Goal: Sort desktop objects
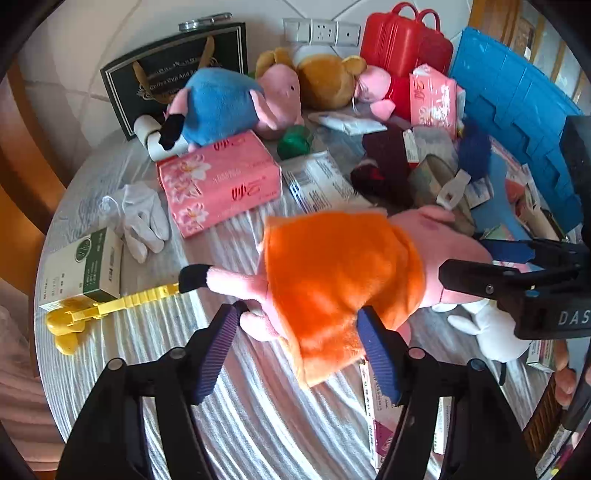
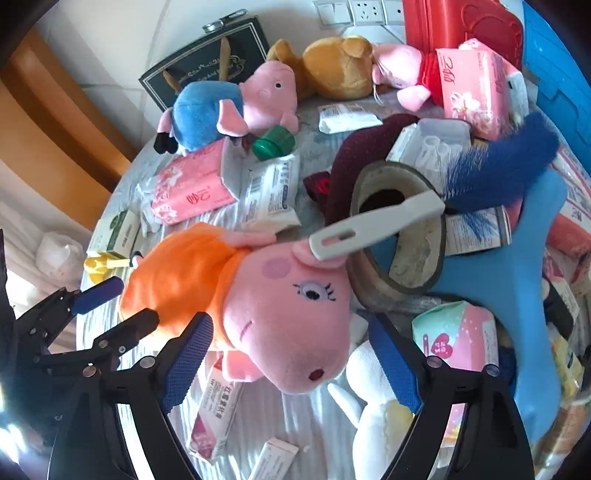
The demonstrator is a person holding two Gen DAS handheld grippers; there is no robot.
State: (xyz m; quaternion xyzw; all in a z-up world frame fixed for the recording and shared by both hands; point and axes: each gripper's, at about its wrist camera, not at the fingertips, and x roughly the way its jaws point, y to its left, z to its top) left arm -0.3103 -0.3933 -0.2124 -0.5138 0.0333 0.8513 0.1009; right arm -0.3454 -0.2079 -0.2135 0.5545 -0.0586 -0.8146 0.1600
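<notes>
Two grippers bracket one toy: the pig in the orange dress [image 1: 343, 280] lies on its side mid-table, and the left gripper [image 1: 299, 347] has its fingers spread wide around the dress hem and legs, not clamped, while the right gripper [image 2: 291, 354] is likewise spread open either side of the pig's head, pads apart from the plush. My read is a two-ended approach because the toy is long and floppy, so each end gets framed before a squeeze (neither looks closed yet). Its ear touches the grey handle of a blue brush [image 2: 498, 173] that rests across a slipper [image 2: 402, 240], so lifting could drag that. Other soft toys, a pig in blue [image 1: 221, 103] and a brown bear [image 1: 325, 79], sit grouped at the back by the wall, likely the plush pile. Pink tissue packs [image 1: 218, 181], a white glove [image 1: 142, 218], a small green-white box [image 1: 86, 266], a yellow clip [image 1: 110, 310] and medicine boxes litter the round table [image 1: 229, 417], covered in a grey striped cloth. Tiled wall with sockets [image 1: 321, 31] behind; red case [image 1: 402, 40] and blue board [image 1: 517, 107] to the right.
</notes>
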